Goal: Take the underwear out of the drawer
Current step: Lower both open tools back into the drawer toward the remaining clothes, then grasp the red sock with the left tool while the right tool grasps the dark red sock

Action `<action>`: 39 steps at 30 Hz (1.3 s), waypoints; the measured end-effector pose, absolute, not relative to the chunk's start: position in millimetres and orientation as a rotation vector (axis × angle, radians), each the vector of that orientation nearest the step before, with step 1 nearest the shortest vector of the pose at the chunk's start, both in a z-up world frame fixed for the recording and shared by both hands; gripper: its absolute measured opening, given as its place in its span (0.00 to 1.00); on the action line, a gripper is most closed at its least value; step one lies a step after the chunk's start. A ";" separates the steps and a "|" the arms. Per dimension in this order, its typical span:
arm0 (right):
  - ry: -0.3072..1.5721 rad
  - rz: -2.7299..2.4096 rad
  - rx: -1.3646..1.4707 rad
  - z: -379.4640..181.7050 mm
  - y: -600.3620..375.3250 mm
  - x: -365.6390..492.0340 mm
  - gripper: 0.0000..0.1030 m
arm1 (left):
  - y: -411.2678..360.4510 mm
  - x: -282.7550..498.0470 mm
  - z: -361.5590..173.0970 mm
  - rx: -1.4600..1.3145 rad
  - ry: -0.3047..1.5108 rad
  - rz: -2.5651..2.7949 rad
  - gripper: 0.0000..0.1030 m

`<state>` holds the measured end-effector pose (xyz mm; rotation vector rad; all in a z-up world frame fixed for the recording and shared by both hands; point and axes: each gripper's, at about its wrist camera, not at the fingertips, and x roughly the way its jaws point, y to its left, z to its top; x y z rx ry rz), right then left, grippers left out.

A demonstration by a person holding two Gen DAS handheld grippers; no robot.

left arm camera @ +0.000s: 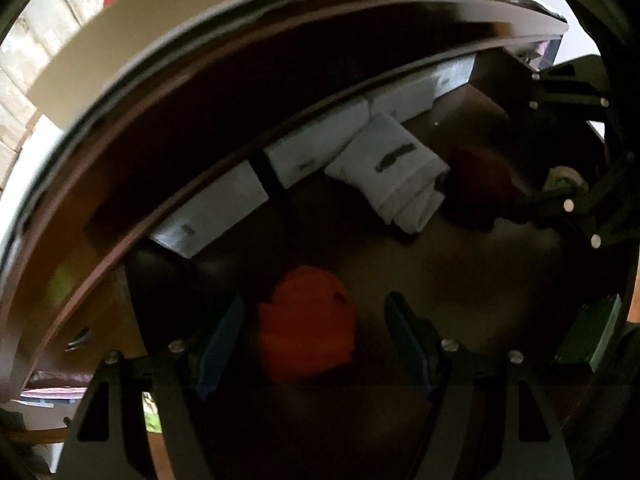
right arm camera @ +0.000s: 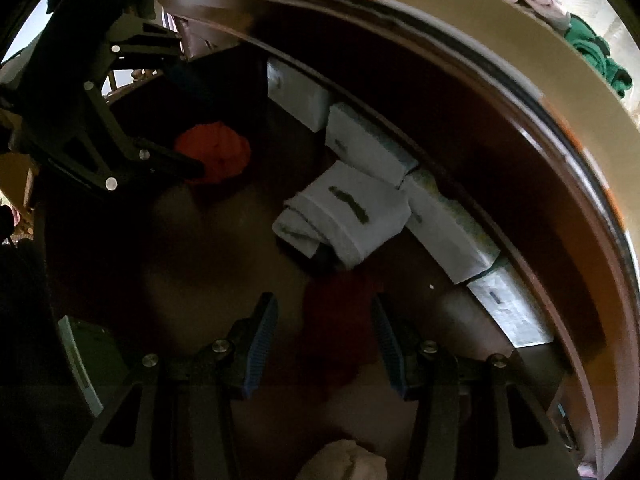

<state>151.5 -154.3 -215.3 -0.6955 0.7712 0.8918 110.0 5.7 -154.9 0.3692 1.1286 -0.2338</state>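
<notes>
Orange underwear (left arm camera: pixel 306 320) sits bunched on the drawer floor (left arm camera: pixel 460 280) between my left claw's (left arm camera: pixel 314 340) spread fingers, not touching them. My right claw (right arm camera: pixel 324 340) is spread too, over a dark red bundle (right arm camera: pixel 340 320). Past both: folded white cloth (left arm camera: pixel 390 172), then white boxes (left arm camera: pixel 320 148) along the back wall. Only the right view catches green clothes (right arm camera: pixel 596 60) up top.

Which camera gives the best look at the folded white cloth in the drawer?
The right wrist view: the folded white cloth sits near centre, unobstructed, its dark stripe clear. The left wrist view shows it whole too, but farther off toward the upper right.
</notes>
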 end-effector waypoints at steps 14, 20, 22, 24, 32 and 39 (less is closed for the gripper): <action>0.815 0.871 -0.732 -228.8 -143.6 165.1 0.51 | 5.0 121.0 -178.7 0.410 1.231 -0.224 0.71; 0.825 0.865 -0.772 -235.9 -136.7 165.8 0.51 | -0.6 120.3 -185.7 0.448 1.257 -0.231 0.71; 0.829 0.861 -0.783 -238.4 -134.6 167.2 0.51 | -2.5 119.8 -187.8 0.460 1.264 -0.235 0.71; 0.840 0.855 -0.786 -240.8 -133.6 169.7 0.51 | -3.8 119.7 -190.1 0.467 1.274 -0.237 0.71; 0.865 0.844 -0.800 -246.6 -129.2 176.2 0.56 | -9.1 120.0 -201.0 0.472 1.320 -0.243 0.71; 0.892 0.810 -0.818 -254.7 -125.0 184.5 0.57 | -8.2 119.5 -202.9 0.434 1.337 -0.259 0.71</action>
